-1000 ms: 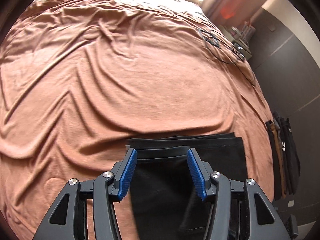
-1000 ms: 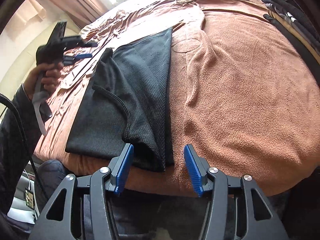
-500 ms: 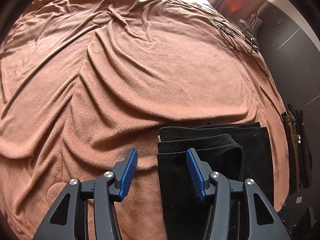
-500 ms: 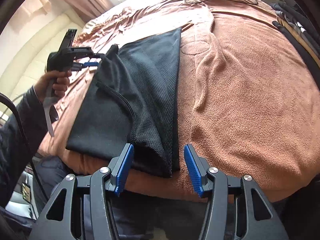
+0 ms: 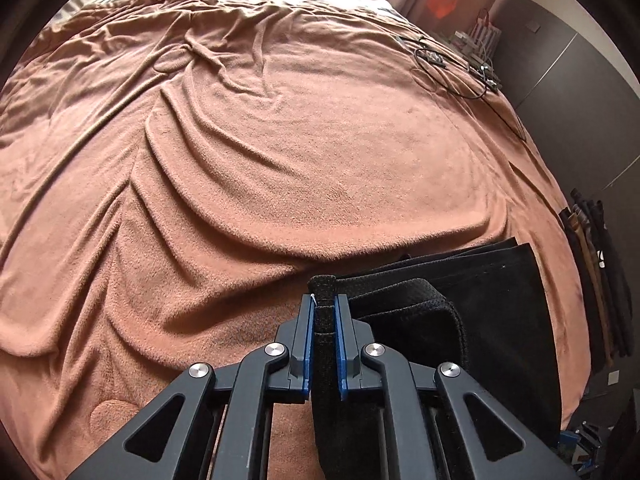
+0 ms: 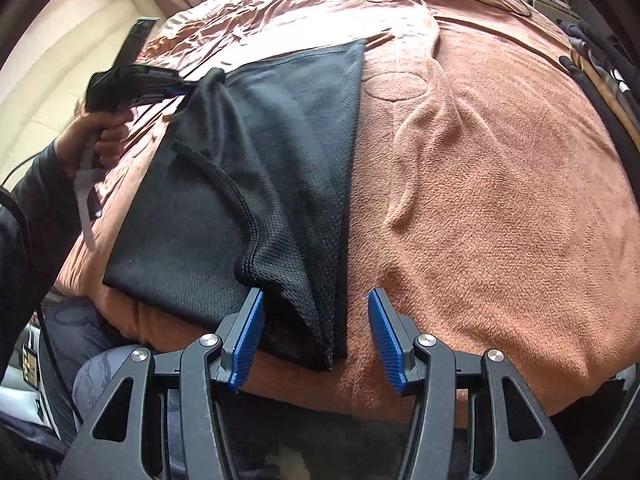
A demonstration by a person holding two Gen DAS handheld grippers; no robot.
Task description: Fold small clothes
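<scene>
Since a second ago my left gripper [image 5: 323, 312] has dropped onto the garment [image 6: 256, 184] and gone from standing half open over it to clamping it; the right gripper [image 6: 316, 336] has kept its gap and slid a little along the near edge.

Left side: blue pads [image 5: 306, 344] are pressed together on a bunched ridge of black mesh fabric, which stands up between them and pokes out past the tips. In the right wrist view the same gripper sits at the garment's far left corner, gripped by my left hand [image 6: 96, 136] in a dark sleeve.

Right side: jaws stand about half open and hold nothing. The garment's near corner, a folded point of mesh, lies between the pads without touching either.

Garment: black, partly folded, several layers visible, lying flat along the near edge of the bed [image 5: 280, 152], which is covered by a creased brown blanket. Its right side edge runs straight away from me.

Elsewhere: black cables [image 5: 448, 68] lie at the bed's far right corner. Dark folded clothes [image 6: 600, 68] are lined up off the bed's right edge.
</scene>
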